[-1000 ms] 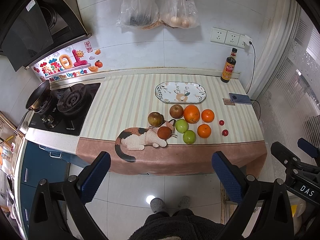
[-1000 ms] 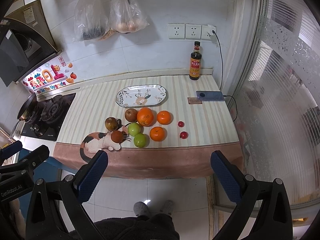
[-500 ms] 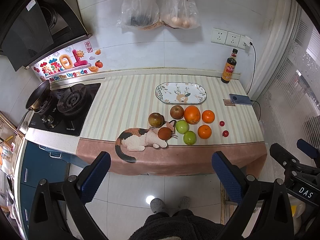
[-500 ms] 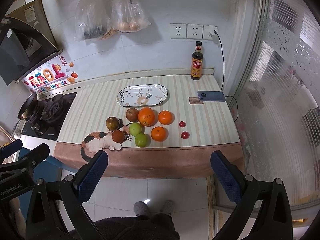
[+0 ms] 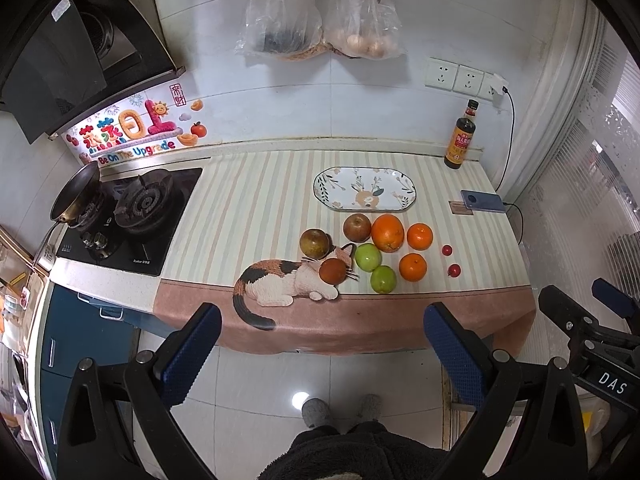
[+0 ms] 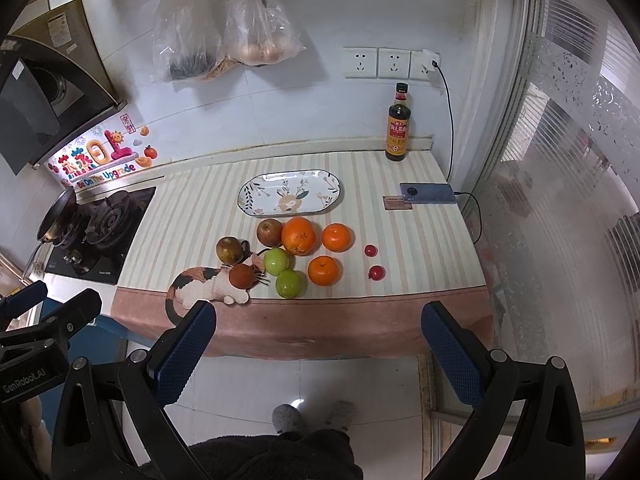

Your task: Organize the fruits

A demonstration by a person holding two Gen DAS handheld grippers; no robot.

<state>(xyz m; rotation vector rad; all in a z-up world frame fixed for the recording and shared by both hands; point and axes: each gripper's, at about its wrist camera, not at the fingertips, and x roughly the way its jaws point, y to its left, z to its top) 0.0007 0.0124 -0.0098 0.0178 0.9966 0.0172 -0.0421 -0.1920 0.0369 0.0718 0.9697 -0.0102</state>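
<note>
- "Be On The Upgrade" runs along the wall sticker (image 5: 132, 136) behind the stove.
- "DAS" marks the right gripper (image 5: 608, 384).
- "GenRobot.AI" marks the left gripper (image 6: 32, 376).

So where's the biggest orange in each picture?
Left wrist view: the biggest orange sits right of centre, just below the plate, with a reddish apple on its left.
Right wrist view: the biggest orange sits near the centre, again just below the plate.
Shared landmark: the dark bottle at the wall.
</note>
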